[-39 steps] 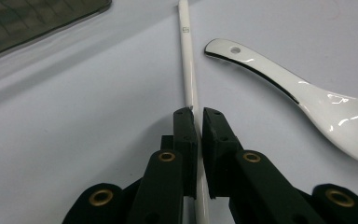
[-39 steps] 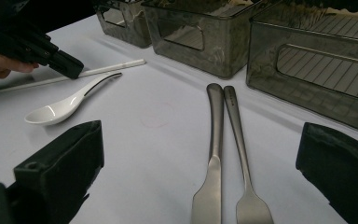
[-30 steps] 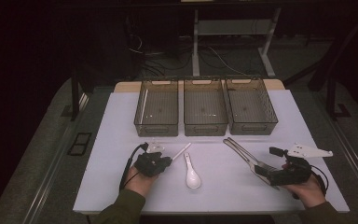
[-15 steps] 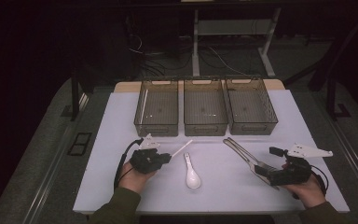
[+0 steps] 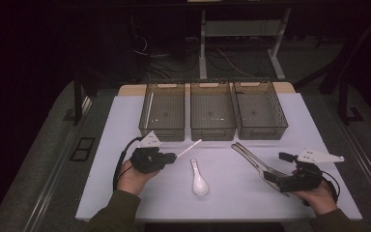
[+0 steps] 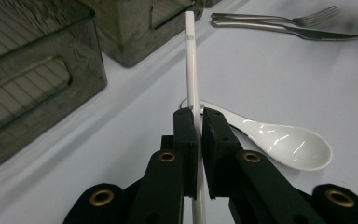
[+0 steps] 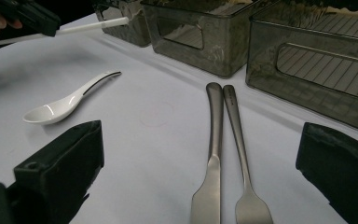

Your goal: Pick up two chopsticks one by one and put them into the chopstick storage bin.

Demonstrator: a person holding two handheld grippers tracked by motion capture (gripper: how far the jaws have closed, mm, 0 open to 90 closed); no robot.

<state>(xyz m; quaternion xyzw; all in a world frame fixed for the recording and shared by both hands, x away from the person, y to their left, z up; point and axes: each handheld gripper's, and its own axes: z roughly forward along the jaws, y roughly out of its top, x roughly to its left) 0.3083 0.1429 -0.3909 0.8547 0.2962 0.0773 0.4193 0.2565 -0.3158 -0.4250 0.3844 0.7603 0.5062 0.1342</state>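
The left gripper sits at about eight o'clock on the white table, its jaws pinched tight on a white chopstick. The stick is clear of the tabletop and points toward one o'clock, at the bins. In the left gripper view the pads clamp it near the lower end, with most of its length sticking out past them. It looks light, stiff and glossy, likely plastic or melamine, so it could slide or swivel in a pinch this far from its middle; a grip nearer the centre would steady it.

At four o'clock the right gripper rests low with its jaws spread wide and nothing between them. In the right gripper view they stand to either side of the near ends of a steel knife and fork, which lie side by side and touching. Both are rigid, heavier than the stick and smooth, best taken across the flat of the handle.

Near the centre, just beside the left gripper, a white ceramic spoon lies bowl toward the person. It would chip if dropped, and its narrow handle is the place to pinch.

At twelve o'clock three smoky plastic bins stand in a row: left bin, middle bin, right bin. A pale line lies along the left bin's side, perhaps another chopstick, though the high view is too dim to be sure.
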